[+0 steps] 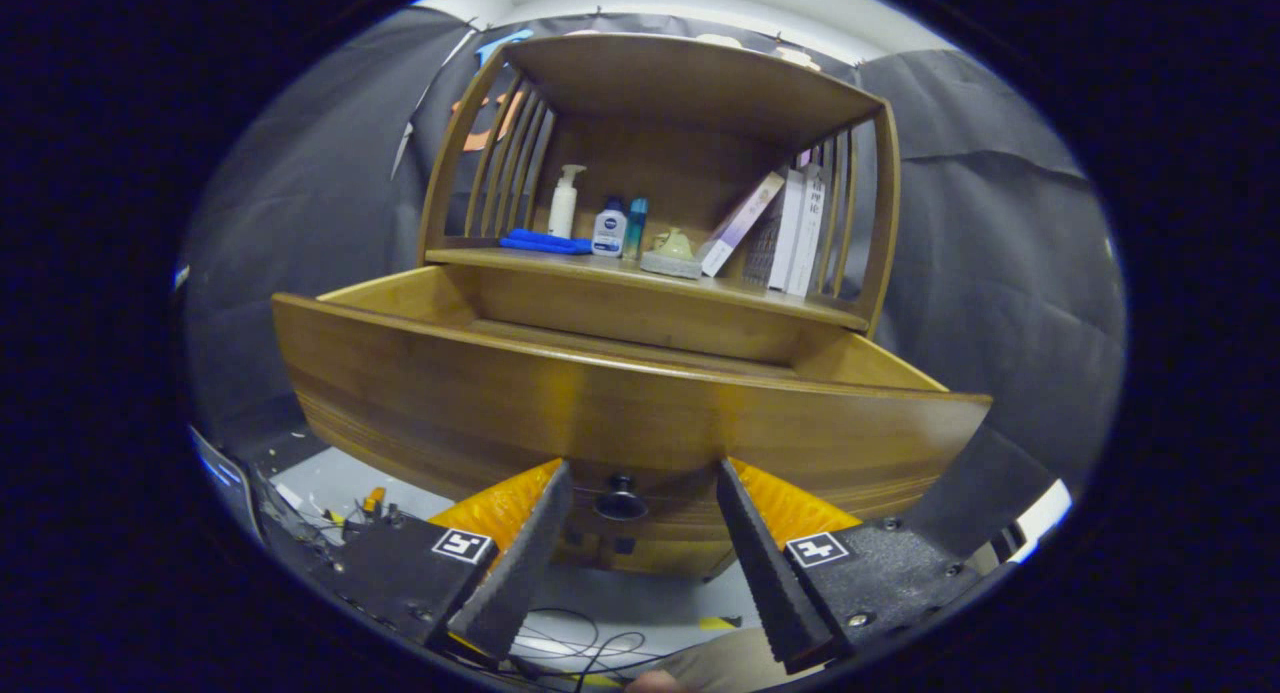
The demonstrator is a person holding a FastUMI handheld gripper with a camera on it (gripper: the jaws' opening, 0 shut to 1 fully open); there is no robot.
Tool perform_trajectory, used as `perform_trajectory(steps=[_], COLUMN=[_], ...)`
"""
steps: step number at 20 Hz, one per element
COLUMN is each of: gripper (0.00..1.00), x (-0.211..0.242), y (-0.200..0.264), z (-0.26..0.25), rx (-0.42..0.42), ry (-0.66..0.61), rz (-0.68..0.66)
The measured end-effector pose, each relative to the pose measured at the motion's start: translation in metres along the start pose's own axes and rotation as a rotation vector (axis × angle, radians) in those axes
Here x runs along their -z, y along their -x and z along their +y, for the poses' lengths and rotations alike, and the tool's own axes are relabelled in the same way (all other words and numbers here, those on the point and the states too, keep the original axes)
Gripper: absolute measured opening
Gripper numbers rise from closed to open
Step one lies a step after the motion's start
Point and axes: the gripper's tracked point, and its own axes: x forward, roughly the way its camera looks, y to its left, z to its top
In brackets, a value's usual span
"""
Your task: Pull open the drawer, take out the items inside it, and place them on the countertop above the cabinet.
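- My gripper [640, 528] is spread wide and grasps nothing; the knob [620, 497] sits in the gap between my fingers, touched by neither.
- The knob is my landmark. The drawer [620, 413] carries it low on its front panel and stands pulled well out, its long axis running crosswise to my fingers.
- The drawer's inside lies above the knob and behind the front panel; that panel hides the floor, so I cannot tell what lies in it.
- The countertop [640, 278] sits higher still and farther back from the knob, already carrying bottles [605, 223] and books [790, 233].
- My judgement: my next move is up and over the front panel, then down behind it.
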Motion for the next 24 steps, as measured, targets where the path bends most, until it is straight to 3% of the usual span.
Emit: perform_trajectory(steps=[9,24], gripper=[0.93,0.93], x=[-0.006,-0.051], y=[-0.006,-0.093], z=[0.002,0.004], rx=[-0.014,-0.02], ry=[-0.016,-0.042], rz=[-0.013,0.014])
